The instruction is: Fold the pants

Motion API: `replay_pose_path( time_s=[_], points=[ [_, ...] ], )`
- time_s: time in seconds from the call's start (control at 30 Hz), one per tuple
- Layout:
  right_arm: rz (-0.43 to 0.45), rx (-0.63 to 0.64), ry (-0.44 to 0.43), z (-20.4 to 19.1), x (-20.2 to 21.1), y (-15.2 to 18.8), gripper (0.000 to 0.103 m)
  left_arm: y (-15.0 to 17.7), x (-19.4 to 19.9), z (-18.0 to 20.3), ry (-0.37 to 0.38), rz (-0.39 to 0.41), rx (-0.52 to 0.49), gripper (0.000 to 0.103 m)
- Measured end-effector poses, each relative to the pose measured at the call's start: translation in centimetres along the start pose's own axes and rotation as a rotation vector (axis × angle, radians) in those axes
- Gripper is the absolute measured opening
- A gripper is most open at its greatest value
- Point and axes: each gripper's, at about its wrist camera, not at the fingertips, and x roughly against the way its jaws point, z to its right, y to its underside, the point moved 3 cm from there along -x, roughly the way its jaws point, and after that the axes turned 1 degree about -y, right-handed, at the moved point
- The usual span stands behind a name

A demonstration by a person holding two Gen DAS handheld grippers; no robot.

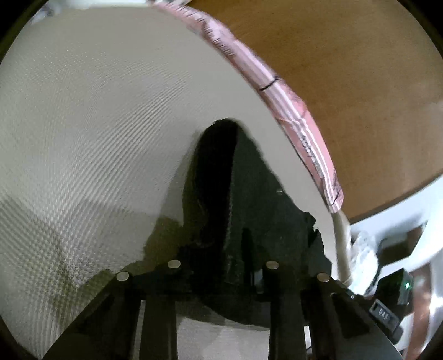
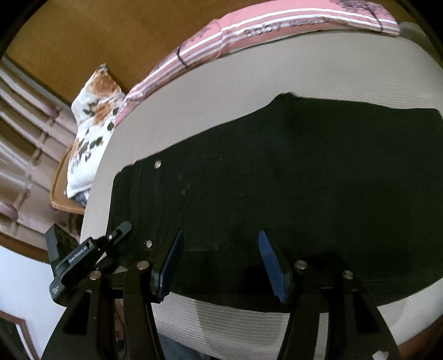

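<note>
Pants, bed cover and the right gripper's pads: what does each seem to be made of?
Pants: black matte woven cloth, probably denim, given the metal rivets. Bed cover: off-white textile with a fine ribbed weave, maybe knit or mesh. Right gripper pads: blue, ridged, likely rubber or soft plastic.

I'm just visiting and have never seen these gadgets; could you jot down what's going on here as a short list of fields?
Surface: beige textured mattress
Garment: black pants, spread mostly flat, waistband with metal button at the left in the right wrist view
Right gripper: open, blue pads either side of the near edge of the pants
Left gripper: holds lifted black fabric; fingertips hidden
Far edge: pink striped bedding
Beside the bed: floral pillow
</note>
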Motion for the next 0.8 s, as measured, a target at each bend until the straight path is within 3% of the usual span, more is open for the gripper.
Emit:
replay_pose_path(
  time_s=[0.2,0.4,0.63,0.8],
  points=[
    [0.087,-0.065,0.002,3.2,3.9,-0.9,0.054,-1.0,1.8,7.1,0.039,0.048,-0.101,0.024],
    [0.183,-0.161,-0.006,8.0,8.3,-1.7,0.055,0.2,0.7,17.3,0.059,0.04,-0.325,0.023],
    [0.262,-0.241,0.038,14.5,13.1,-1.5,0.055,5.6,-4.9,27.2,0.096,-0.064,-0.533,0.023],
    [0.288,-0.328,0.058,19.5,15.4,-0.5,0.055,11.0,-10.0,31.6,0.101,-0.178,-0.658,0.023]
  ],
)
